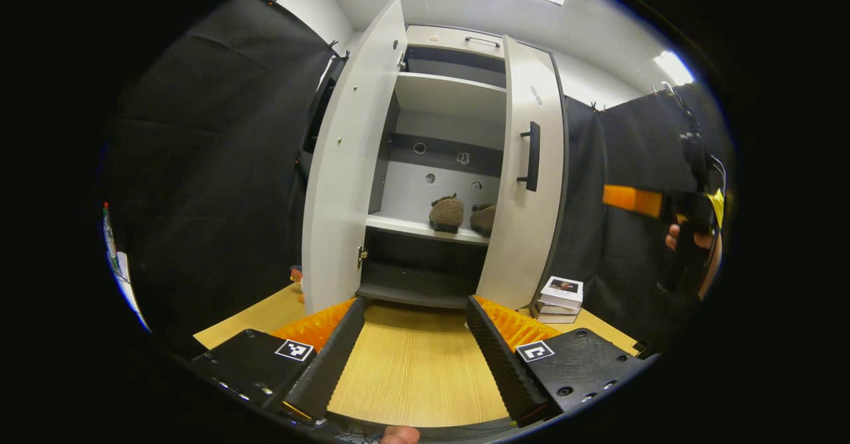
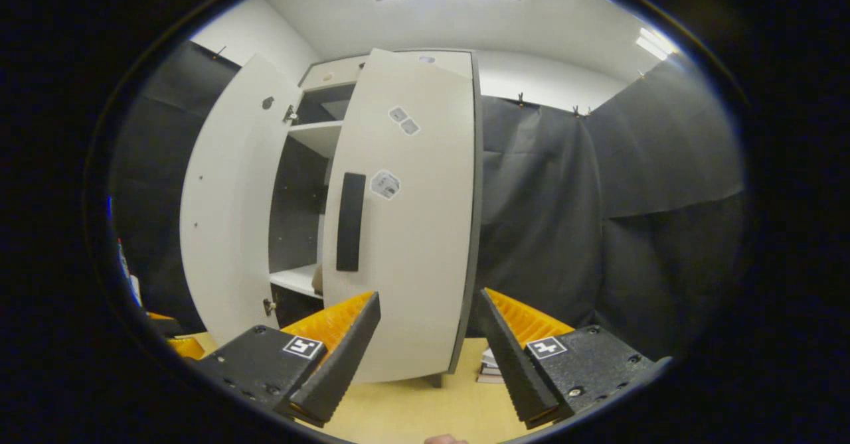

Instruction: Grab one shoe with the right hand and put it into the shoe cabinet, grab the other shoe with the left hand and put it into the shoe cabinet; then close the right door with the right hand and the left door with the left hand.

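- Left gripper (image 1: pixel 415 311) wide open, empty, low over wood table (image 1: pixel 415 371), facing cabinet (image 1: pixel 451 52).
- Right gripper (image 2: pixel 428 304) also spread wide, empty, close to right door (image 2: pixel 412 231), near its handle (image 2: pixel 350 222).
- Two shoes (image 1: pixel 447 213) side by side on middle shelf (image 1: pixel 425 228); right one (image 1: pixel 483 219) partly hidden behind right door.
- Left door (image 1: pixel 342 185) swung wide.
- Books (image 1: pixel 561 296) beside cabinet base.
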